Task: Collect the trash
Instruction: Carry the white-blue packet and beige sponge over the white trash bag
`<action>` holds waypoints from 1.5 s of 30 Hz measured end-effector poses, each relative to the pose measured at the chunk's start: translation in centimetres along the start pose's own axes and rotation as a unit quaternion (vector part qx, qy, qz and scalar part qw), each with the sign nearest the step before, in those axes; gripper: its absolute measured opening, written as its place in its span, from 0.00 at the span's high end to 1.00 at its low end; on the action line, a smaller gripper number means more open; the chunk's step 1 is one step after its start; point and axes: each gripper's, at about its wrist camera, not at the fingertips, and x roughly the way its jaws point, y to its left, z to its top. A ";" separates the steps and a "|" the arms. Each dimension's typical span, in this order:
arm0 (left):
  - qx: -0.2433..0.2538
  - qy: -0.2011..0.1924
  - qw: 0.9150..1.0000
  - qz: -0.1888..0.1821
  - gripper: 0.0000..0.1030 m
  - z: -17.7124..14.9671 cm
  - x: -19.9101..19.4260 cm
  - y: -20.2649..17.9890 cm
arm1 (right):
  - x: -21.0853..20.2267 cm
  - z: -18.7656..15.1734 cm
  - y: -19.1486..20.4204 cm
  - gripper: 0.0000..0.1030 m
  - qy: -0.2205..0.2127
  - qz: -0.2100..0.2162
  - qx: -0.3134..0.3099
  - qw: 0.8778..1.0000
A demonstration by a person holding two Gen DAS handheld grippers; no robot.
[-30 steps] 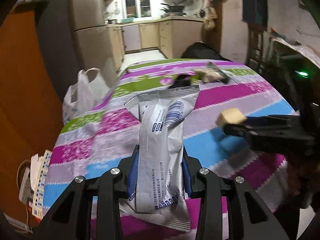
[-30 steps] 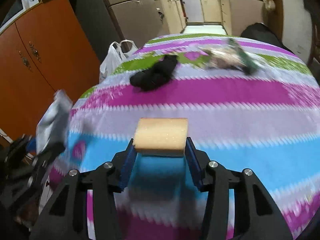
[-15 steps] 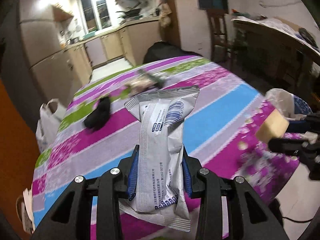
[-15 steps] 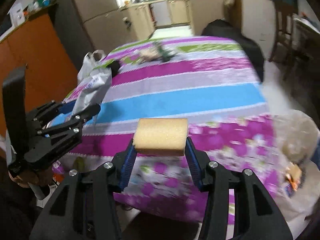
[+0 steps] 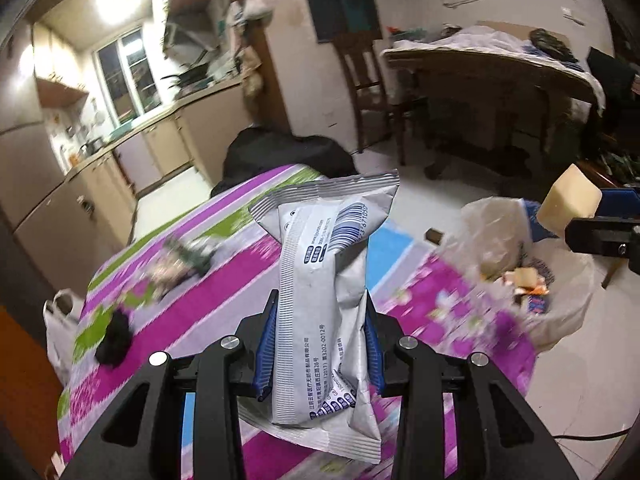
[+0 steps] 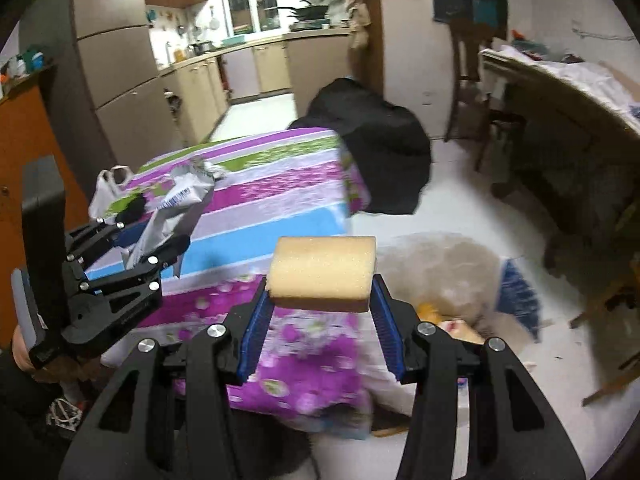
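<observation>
- My left gripper (image 5: 320, 344) is clamped on a silver packet (image 5: 324, 280), held upright above the striped surface (image 5: 224, 288).
- My right gripper (image 6: 320, 320) pinches a yellow sponge (image 6: 322, 272) over the surface's edge, near the trash bag (image 6: 452, 276) on the floor.
- A black lump (image 5: 114, 340) lies on the surface.

— What can't you make out?
— The trash bag's (image 5: 516, 280) contents blur together, and the wrapper (image 5: 320, 300) hides your counter's (image 5: 224, 296) stripes behind it.
— Anything else?
— Small litter (image 5: 180, 260) there is smeared.
</observation>
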 end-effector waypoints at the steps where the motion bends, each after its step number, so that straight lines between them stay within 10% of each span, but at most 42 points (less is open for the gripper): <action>1: 0.007 -0.004 1.000 -0.005 0.63 0.7 0.1 -0.8 | -0.1 0.1 -0.7 0.55 0.002 -0.007 0.003 1.000; 24: 0.119 0.001 0.990 -0.080 0.63 7.7 6.1 -16.7 | -0.9 -1.4 -14.2 0.55 0.085 -0.100 0.090 0.987; 45: 0.163 0.044 0.980 -0.103 0.63 7.0 10.4 -20.7 | 1.8 -1.5 -16.4 0.55 0.140 -0.106 0.074 0.982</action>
